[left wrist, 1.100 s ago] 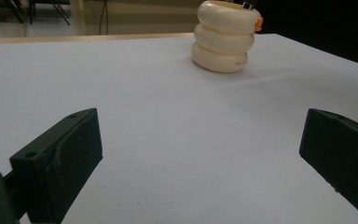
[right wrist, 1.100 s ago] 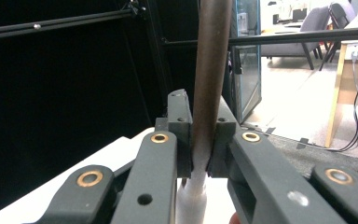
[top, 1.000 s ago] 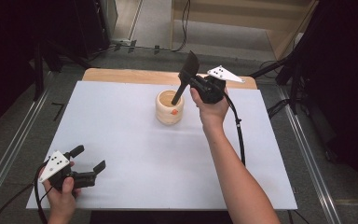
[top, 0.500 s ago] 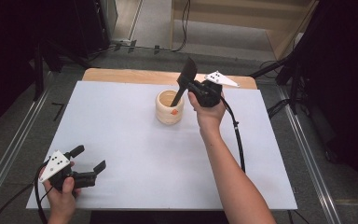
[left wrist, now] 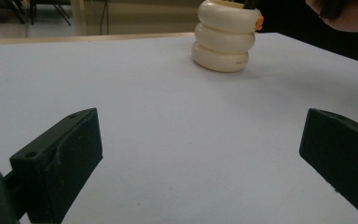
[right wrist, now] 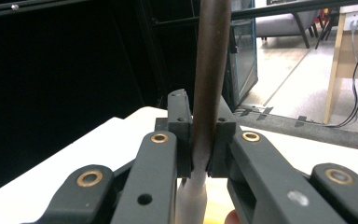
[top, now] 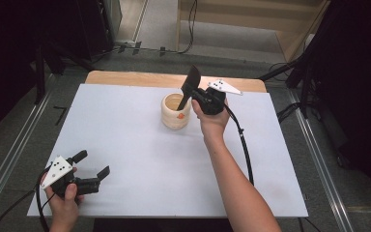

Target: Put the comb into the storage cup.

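A cream ribbed cup (top: 176,112) with a small orange mark stands on the white board (top: 140,145), toward its far middle. My right gripper (top: 196,95) hovers just right of the cup, shut on the shaft of a dark spatula (top: 189,84). The spatula's wide blade points up and its lower end dips into the cup's mouth. In the right gripper view the pads (right wrist: 179,126) clamp the brown shaft (right wrist: 209,70). My left gripper (top: 92,164) rests at the near left corner, open and with nothing in it. The left gripper view looks between the spread jaws at the cup (left wrist: 223,39).
The board lies on a wooden tabletop (top: 174,79) whose far edge shows. Metal rails (top: 9,154) run along both sides of the table. The right gripper's cable (top: 244,145) trails along the forearm. Dark stands and floor cables lie beyond the table.
The right hand has sunk a little with the spatula, so the shaft's lower end sits deeper in the cup. The left gripper has not moved.
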### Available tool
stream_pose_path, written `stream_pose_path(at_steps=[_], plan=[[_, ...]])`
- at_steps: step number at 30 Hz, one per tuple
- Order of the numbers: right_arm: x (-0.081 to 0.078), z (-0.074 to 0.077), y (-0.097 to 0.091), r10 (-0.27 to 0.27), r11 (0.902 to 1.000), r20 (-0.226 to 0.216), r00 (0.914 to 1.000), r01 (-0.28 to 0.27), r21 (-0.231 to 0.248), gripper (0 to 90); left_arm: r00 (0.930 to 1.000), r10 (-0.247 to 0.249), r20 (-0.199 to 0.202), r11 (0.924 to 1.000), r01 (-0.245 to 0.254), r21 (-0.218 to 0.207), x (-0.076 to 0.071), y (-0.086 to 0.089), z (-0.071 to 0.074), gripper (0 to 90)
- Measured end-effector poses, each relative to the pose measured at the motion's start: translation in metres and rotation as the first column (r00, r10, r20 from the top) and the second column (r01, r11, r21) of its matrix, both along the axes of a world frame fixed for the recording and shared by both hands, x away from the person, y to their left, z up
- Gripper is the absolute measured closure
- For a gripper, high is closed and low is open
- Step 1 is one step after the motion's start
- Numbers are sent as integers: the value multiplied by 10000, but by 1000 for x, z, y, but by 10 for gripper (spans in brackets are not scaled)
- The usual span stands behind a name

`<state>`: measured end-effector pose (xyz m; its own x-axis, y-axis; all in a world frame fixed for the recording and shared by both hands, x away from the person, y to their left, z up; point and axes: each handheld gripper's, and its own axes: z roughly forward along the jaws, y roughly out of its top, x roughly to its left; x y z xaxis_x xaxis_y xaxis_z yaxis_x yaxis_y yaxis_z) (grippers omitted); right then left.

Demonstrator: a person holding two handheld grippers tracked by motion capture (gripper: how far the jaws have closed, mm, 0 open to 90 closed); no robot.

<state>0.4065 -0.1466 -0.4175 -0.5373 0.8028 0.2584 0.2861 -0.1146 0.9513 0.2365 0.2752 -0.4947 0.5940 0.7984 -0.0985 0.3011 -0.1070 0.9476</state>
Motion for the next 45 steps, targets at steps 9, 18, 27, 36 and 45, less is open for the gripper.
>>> stream_pose_path(at_steps=[9,18,27,36,45], plan=[[2,-12,4,9,10000,-283,9996,-7,88,816,10000,4,-4,10000,-4,-10,0,0,0,0],[4,-26,7,-148,9995,-634,9979,167,285,816,10000,12,-6,10000,-12,-36,0,0,0,0],[6,-35,9,-140,9983,-918,9957,191,543,815,10000,-2,5,10000,2,-12,0,0,0,0],[7,-36,1,-249,9987,-1043,9942,294,420,694,10000,-14,4,10000,14,-10,0,-1,0,0],[4,-34,-7,-745,9967,-896,9932,711,-402,430,10000,10,-4,10000,-10,23,0,-1,0,0]])
